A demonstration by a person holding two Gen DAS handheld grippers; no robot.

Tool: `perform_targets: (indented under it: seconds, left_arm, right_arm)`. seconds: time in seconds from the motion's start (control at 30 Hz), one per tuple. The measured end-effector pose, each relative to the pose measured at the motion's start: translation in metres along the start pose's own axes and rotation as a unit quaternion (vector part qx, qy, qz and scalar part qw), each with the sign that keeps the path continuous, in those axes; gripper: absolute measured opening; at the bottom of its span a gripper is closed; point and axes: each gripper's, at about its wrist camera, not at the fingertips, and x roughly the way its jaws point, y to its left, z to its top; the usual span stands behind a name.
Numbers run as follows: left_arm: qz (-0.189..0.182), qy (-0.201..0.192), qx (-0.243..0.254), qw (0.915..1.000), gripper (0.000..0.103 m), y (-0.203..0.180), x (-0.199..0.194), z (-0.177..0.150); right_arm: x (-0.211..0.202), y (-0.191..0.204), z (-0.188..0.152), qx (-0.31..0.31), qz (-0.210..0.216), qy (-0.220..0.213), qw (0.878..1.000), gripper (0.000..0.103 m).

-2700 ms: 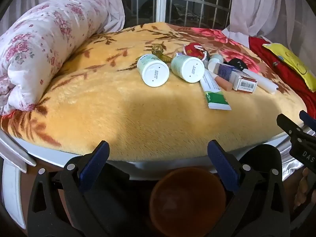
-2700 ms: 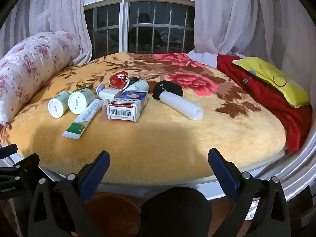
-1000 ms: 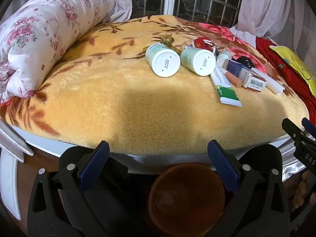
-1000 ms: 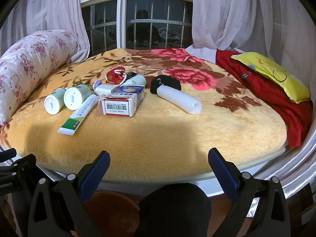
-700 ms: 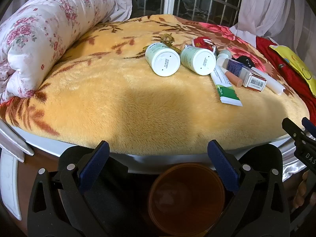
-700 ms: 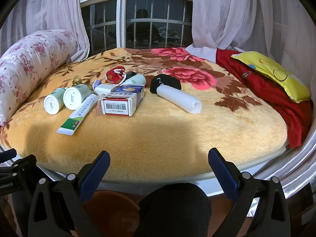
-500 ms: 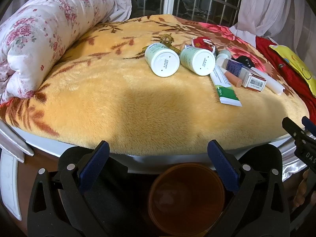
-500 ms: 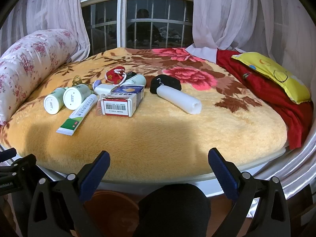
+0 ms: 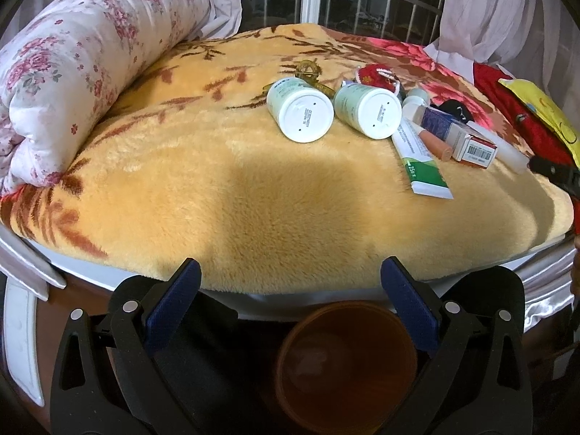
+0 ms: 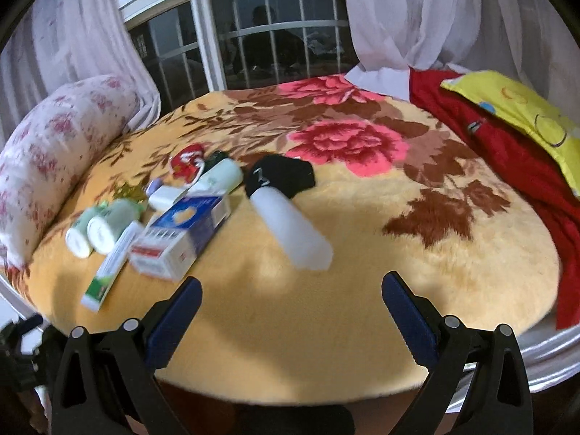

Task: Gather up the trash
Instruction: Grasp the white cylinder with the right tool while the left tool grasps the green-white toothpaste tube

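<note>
Now right gripper (image 10: 291,310) over bed edge, fingers wide, empty. White cylinder (image 10: 291,237) just ahead on plush blanket (image 10: 362,272): looks light, smooth, likely rolls; pinch mid-body across width. Left gripper (image 9: 290,295) wide too, above brown bin (image 9: 344,362).

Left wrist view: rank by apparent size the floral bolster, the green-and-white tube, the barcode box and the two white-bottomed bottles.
1. Floral bolster, largest by far.
2. The two white-bottomed bottles, left one and right one: alike, no ranking between them.
3. Green-and-white tube and barcode box: close; the box lies farther back and partly hidden, so unsure.
</note>
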Motion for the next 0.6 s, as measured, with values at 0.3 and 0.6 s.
perform_targets:
  seconds: [0.3, 0.6]
  left_arm:
    - [0.009, 0.002, 0.006, 0.9999, 0.097, -0.001, 0.009, 0.013]
    - [0.004, 0.008, 0.000, 1.0000, 0.097, 0.001, 0.018, 0.029]
  right_arm:
    - [0.044, 0.000, 0.032, -0.015, 0.011, 0.031, 0.999, 0.098]
    - [0.082, 0.010, 0.050, -0.062, 0.002, 0.070, 0.996, 0.098]
